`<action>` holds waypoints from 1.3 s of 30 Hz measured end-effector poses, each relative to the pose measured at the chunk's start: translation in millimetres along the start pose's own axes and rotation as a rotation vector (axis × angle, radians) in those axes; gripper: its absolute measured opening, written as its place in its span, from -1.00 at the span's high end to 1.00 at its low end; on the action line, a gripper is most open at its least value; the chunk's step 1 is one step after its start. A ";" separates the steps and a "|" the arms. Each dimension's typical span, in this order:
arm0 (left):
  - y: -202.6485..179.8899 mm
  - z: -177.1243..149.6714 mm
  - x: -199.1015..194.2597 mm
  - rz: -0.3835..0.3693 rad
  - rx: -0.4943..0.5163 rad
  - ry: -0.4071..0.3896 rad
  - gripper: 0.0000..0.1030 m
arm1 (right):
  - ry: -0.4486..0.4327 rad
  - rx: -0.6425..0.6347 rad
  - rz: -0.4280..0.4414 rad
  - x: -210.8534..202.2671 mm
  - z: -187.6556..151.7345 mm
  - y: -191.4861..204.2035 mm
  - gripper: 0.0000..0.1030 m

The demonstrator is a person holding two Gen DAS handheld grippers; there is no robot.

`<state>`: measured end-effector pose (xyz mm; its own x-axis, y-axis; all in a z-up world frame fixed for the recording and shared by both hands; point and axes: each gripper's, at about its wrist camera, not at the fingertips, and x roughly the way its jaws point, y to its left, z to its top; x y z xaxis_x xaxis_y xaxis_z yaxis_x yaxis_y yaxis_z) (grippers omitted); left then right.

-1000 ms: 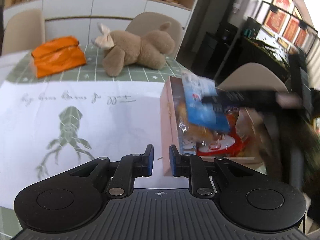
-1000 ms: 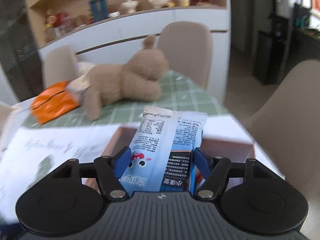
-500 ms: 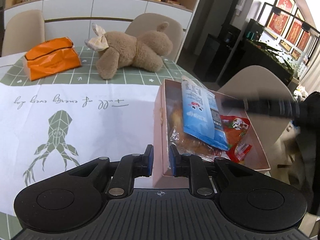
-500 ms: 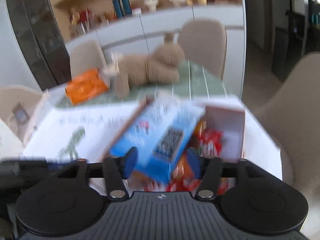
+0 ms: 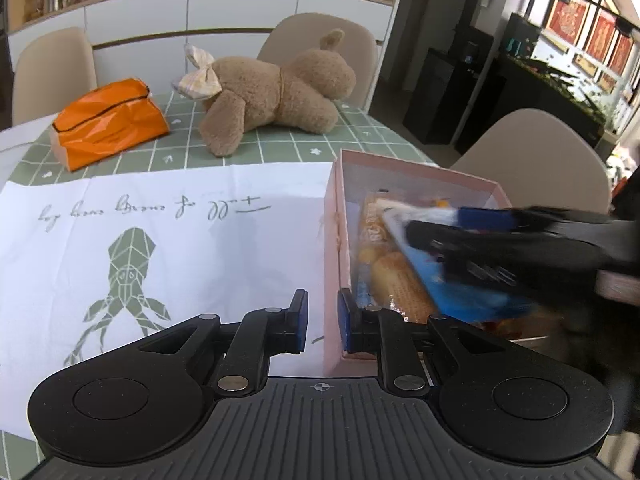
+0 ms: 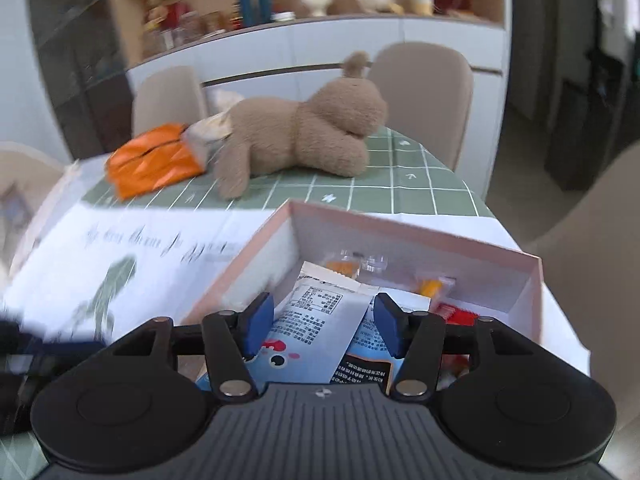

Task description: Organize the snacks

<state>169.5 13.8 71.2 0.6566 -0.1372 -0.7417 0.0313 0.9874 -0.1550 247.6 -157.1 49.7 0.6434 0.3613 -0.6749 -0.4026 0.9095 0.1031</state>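
**Blue packet lies in the pink box; both pairs of fingers hold nothing**

The left gripper has its fingers drawn in to a narrow gap with nothing between them; they straddle the near left wall of the pink box without pressing on it. The right gripper has its fingers partly apart, and its jaws have just been closing. The blue snack packet lies below and between them inside the box, and the blue pads do not press on it.

Counted: one pink box, one blue snack packet, one orange-yellow packet of cakes under it, two small clear-wrapped orange sweets by the far wall, and some red wrapper at the right. On the desk stand one plush toy, one orange bag and one white sheet with a squid drawing.

In the left view the right gripper is a dark blur across the box and hides most of its contents. How many red packets there are cannot be told. The right view is blurred along its left edge.
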 end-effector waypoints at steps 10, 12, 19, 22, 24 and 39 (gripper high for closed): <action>19.5 -12.0 -22.1 -0.090 -0.059 -0.057 0.64 | -0.147 0.082 -0.050 -108.2 -47.7 -23.7 -0.27; 22.0 -23.9 -33.4 -0.106 -0.038 -0.067 0.64 | -0.105 0.103 -0.012 -119.7 -65.4 -25.3 -0.28; 29.2 -107.8 -55.5 0.016 0.058 -0.021 0.63 | 0.089 0.010 -0.019 -116.8 -133.5 26.4 -0.43; 30.3 -138.3 -52.8 0.056 0.041 -0.005 0.63 | 0.120 0.018 -0.024 -103.2 -149.7 42.3 -0.46; 25.8 -148.1 -53.9 0.073 0.059 -0.060 0.60 | 0.073 0.021 -0.048 -104.3 -158.0 51.2 -0.51; -7.4 -162.6 -40.1 0.040 0.161 -0.181 -0.14 | -0.045 0.095 -0.250 -89.3 -173.1 53.6 -1.00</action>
<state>20.4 -0.8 -4.0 0.7835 -0.0960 -0.6139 0.1128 0.9935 -0.0113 55.8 -176.2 -10.9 0.7444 0.1296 -0.6550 -0.1657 0.9861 0.0067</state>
